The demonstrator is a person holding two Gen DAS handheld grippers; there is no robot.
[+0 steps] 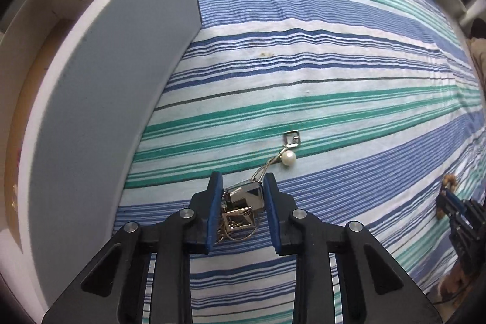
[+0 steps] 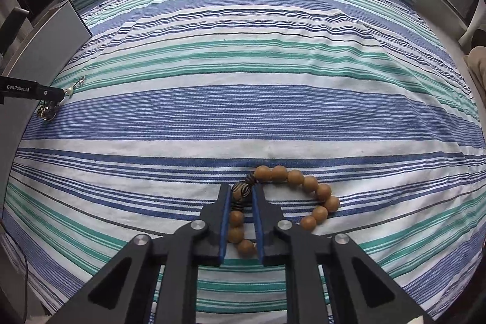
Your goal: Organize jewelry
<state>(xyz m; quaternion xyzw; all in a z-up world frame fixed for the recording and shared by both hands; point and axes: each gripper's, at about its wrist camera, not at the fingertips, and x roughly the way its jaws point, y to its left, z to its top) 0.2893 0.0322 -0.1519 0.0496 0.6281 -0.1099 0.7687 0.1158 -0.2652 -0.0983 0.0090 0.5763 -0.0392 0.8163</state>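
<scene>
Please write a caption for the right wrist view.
Right gripper closed on a wooden bead bracelet lying on the striped cloth.

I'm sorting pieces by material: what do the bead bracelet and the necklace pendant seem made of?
Bead bracelet: matte tan round beads, probably wood; one dark-striped bead. Necklace pendant: mirror-bright silvery plates, likely polished metal, with a glossy white pearl-like bead.

Far and centre of the striped bedspread (image 2: 243, 117): bare, free passage between both working spots. Left side: white box (image 1: 100, 99), its upright wall close beside the silver necklace heap (image 1: 243, 202); little room there. Near right: wooden bead bracelet (image 2: 291, 196) lies on the cloth. Right edge of bed: dark furniture beyond.
</scene>
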